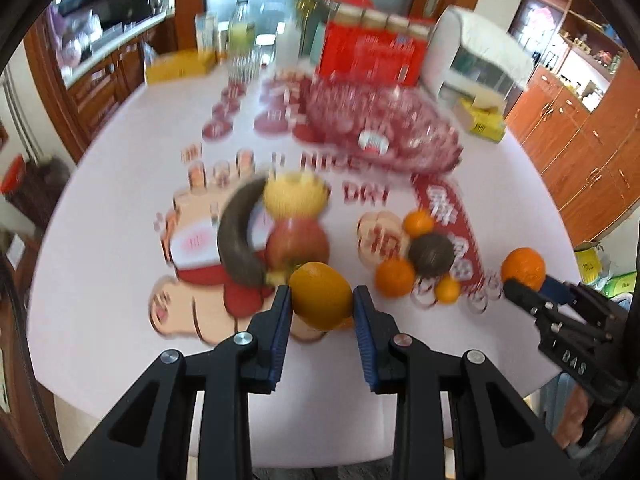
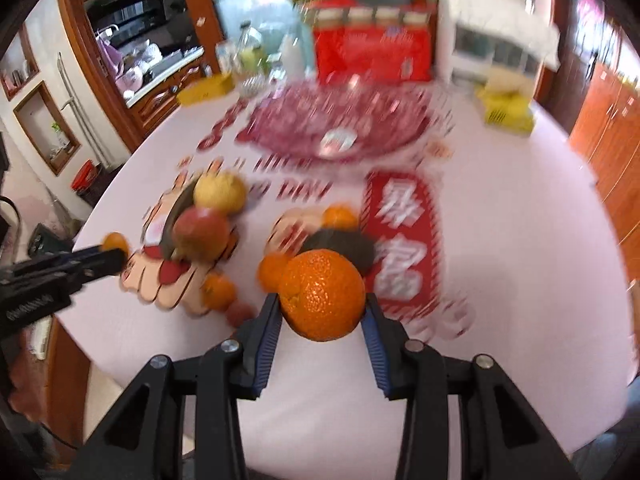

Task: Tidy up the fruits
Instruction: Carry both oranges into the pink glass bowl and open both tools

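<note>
Clearly, both grippers are raised above the pink table [image 1: 100, 240] and point toward its far side, and each one carries a fruit. The left gripper [image 1: 322, 300] has its fingers closed on a yellow-orange fruit [image 1: 320, 294], pressed between the blue pads [image 1: 282, 320]. The right gripper [image 2: 322, 308] holds a bright orange [image 2: 322, 294] in the same way, its fingers narrowed against both sides of the peel. In the left view the right gripper appears at the right edge, coming in low from the side with its orange at the tip; in the right view the left gripper shows at the left edge, with only a small part of its fruit visible. The left view shows the dark banana [image 1: 236, 236] in full, curved beside the red apple [image 1: 298, 244] and the yellow fruit [image 1: 294, 196], while the right view shows only a thin edge of it. The small oranges [image 1: 394, 276] and a dark round fruit [image 1: 430, 254] lie together near the red paper strip [image 2: 400, 240]. The pink glass bowl [image 2: 340, 120] stands farther back, well apart from both grippers, in front of the red box [image 2: 372, 56]. Both views are blurred.
</note>
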{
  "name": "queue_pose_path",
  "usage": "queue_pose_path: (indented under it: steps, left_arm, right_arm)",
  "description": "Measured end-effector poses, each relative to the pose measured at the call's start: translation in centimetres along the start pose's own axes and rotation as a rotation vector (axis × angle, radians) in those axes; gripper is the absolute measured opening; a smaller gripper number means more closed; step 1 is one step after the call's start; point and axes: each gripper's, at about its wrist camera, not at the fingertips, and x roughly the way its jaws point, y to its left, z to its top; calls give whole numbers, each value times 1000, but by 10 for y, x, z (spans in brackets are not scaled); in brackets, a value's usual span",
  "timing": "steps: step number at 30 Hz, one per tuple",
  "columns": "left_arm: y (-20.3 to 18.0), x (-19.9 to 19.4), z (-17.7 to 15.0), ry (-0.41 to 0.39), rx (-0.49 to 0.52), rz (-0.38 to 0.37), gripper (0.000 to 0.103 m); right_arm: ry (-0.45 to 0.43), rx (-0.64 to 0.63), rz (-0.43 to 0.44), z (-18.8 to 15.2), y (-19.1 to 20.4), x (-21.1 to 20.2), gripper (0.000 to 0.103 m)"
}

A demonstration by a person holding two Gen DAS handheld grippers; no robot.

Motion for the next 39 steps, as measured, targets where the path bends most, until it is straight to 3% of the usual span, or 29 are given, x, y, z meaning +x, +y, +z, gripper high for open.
queue_pose_path:
  steps: [6,14,17,21,27,39]
  left_arm:
    - [-20,-39,42,-108,71,26,29]
    - [-43,-59,99,-162,149,49,29]
    - [-44,-51,122,-153,160,45,29]
    - [-39,-19,147,-92,158,-1,29]
    - [-26,51,172,7,147,-46,29]
    - [-36,184,191,157,207,-99,29]
  right_arm:
    - [-107,-23,-116,41,-35,-29,41]
    - [-172,-25,-203,99,-65,-40,41]
    - [-162,4,-184,120,-71,-36,41]
    - [-128,33,-156,141,-65,-12,41]
    - [-6,126,-80,162,-52,50,41]
    - [160,163,-101,174,-36,155,41]
